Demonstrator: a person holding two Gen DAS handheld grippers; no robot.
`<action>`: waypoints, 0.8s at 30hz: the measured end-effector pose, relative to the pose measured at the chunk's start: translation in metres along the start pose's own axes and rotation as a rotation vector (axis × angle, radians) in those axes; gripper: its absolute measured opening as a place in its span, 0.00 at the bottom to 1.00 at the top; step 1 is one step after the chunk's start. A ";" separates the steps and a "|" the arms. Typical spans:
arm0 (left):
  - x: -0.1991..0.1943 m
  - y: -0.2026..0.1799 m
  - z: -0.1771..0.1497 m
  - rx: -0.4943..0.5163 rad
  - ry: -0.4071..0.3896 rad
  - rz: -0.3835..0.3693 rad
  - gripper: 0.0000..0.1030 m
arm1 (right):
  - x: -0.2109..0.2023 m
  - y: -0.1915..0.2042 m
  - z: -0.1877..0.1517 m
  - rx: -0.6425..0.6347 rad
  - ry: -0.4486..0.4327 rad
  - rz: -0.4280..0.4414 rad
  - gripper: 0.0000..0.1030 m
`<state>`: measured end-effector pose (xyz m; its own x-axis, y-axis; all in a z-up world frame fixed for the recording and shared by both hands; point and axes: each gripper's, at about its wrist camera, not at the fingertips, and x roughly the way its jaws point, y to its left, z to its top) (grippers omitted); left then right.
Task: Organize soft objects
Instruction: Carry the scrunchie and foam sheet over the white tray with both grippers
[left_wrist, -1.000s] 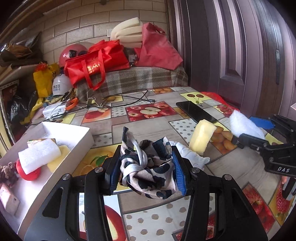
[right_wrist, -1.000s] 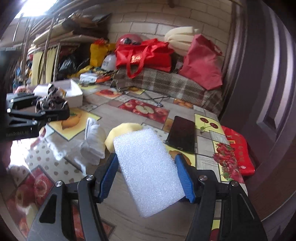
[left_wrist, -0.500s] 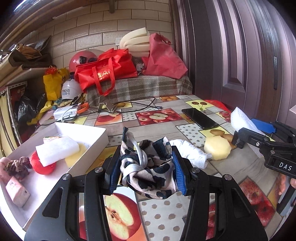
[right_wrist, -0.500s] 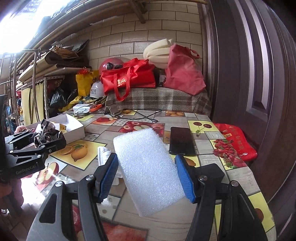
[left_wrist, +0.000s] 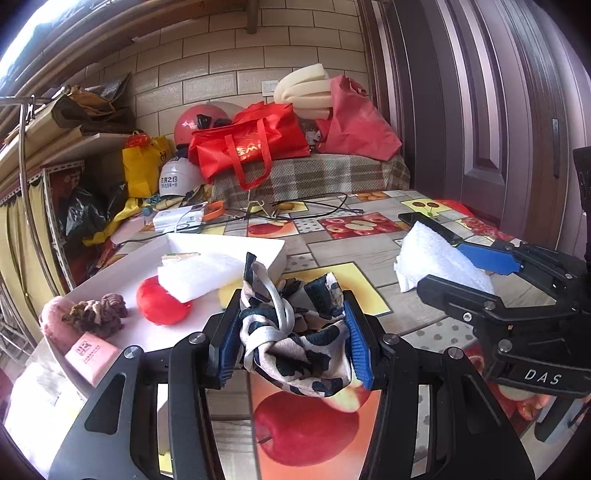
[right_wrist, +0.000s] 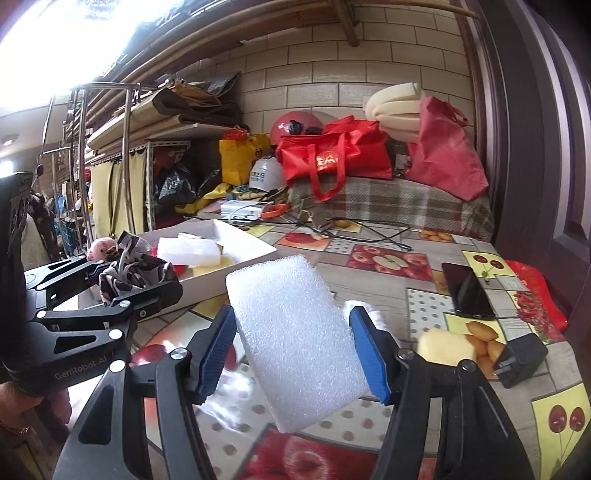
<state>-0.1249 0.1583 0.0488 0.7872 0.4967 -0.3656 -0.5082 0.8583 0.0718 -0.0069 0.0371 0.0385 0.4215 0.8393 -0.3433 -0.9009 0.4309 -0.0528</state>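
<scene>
Left wrist view: your left claw (left_wrist: 291, 341) is clamped on the knotted leopard-print cloth (left_wrist: 295, 332), held above the worktop (left_wrist: 373, 254) just beside the white tray (left_wrist: 140, 332). Tray holds a white foam block (left_wrist: 199, 271), red ball (left_wrist: 160, 304), pink soap (left_wrist: 92, 356)

Right wrist view: your right claw (right_wrist: 295, 350) grips the white foam pad (right_wrist: 299, 339) by its sides, tilted, over the worktop. Yellow sponge (right_wrist: 445, 347) lies near the phone (right_wrist: 467, 290)
</scene>
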 end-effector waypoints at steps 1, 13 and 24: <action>-0.002 0.007 -0.002 -0.008 0.000 0.012 0.49 | 0.003 0.008 0.001 -0.004 -0.001 0.015 0.62; -0.022 0.107 -0.019 -0.123 0.013 0.182 0.49 | 0.034 0.078 0.013 -0.030 0.005 0.127 0.61; -0.016 0.184 -0.026 -0.207 0.025 0.290 0.49 | 0.075 0.113 0.026 -0.002 0.062 0.184 0.61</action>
<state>-0.2404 0.3050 0.0435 0.5921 0.7104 -0.3805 -0.7715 0.6361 -0.0129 -0.0750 0.1572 0.0308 0.2423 0.8818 -0.4046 -0.9625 0.2710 0.0143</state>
